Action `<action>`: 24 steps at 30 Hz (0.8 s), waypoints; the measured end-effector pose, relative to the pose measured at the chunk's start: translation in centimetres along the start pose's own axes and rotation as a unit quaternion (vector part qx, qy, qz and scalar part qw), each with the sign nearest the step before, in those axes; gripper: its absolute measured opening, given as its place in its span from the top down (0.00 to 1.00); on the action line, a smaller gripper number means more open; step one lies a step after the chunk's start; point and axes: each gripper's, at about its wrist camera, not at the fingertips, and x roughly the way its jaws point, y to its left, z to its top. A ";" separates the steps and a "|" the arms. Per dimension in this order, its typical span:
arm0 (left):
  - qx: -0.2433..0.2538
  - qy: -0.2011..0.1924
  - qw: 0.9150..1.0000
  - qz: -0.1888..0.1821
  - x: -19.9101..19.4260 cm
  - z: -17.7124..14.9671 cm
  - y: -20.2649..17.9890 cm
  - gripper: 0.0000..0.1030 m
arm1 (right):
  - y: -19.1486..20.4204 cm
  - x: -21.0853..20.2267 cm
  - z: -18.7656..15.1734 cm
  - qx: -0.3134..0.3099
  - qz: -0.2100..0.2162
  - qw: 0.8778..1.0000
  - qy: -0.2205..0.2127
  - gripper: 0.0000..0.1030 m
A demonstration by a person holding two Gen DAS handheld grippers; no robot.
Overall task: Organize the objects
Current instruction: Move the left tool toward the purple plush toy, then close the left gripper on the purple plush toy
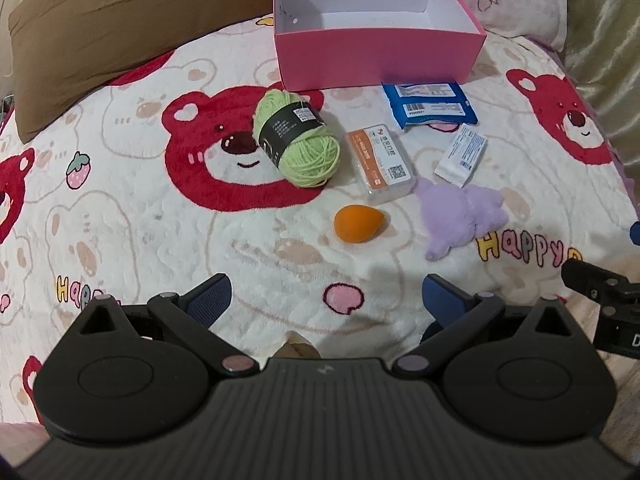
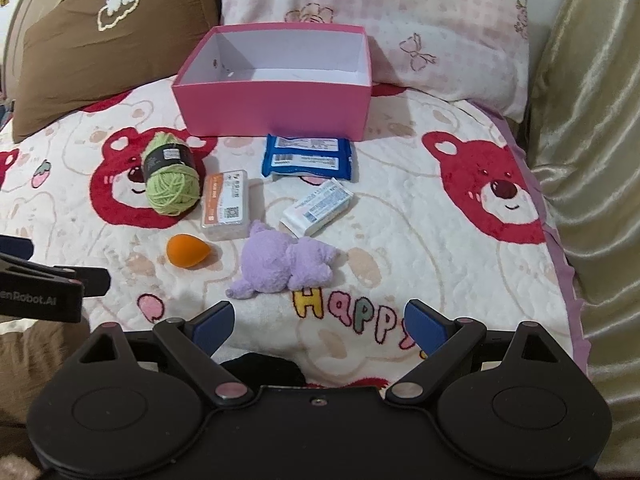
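Note:
An open pink box (image 1: 380, 56) (image 2: 276, 100) stands empty at the back of the bed. In front of it lie a green yarn ball (image 1: 298, 138) (image 2: 170, 180), an orange-labelled clear case (image 1: 380, 162) (image 2: 228, 208), a blue wipes pack (image 1: 430, 104) (image 2: 308, 158), a white packet (image 1: 462, 156) (image 2: 318, 212), an orange egg-shaped sponge (image 1: 358, 224) (image 2: 188, 250) and a purple plush toy (image 1: 460, 216) (image 2: 284, 266). My left gripper (image 1: 326, 300) is open and empty, short of the sponge. My right gripper (image 2: 320, 326) is open and empty, just short of the plush.
The bed has a white blanket (image 1: 140, 216) (image 2: 420, 240) with red bears. A brown pillow (image 1: 100, 20) (image 2: 100, 40) lies back left, a pink pillow (image 2: 400, 20) behind the box. A shiny beige cover (image 2: 592, 160) runs along the right edge.

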 end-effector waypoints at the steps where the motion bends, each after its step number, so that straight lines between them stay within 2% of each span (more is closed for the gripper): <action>1: 0.002 0.000 1.000 -0.002 -0.1 0.2 0.0 0.00 | 0.0 -0.1 0.3 -0.003 0.001 1.000 0.000 0.08; 9: 0.034 -0.006 0.999 0.004 0.0 2.3 -0.8 0.00 | -0.3 0.3 2.4 -0.020 0.019 1.000 0.009 0.08; 18: 0.030 0.008 1.000 -0.007 2.0 5.2 -0.9 0.02 | -1.2 2.5 4.0 -0.032 0.038 0.998 0.031 0.08; 22: 0.035 0.005 0.999 -0.018 3.0 5.5 -1.9 0.02 | -1.8 3.2 3.8 -0.066 0.064 0.996 0.001 0.08; 24: 0.053 -0.015 0.998 -0.022 3.0 5.3 -2.7 0.02 | -2.3 3.1 3.7 -0.074 0.074 0.994 -0.020 0.08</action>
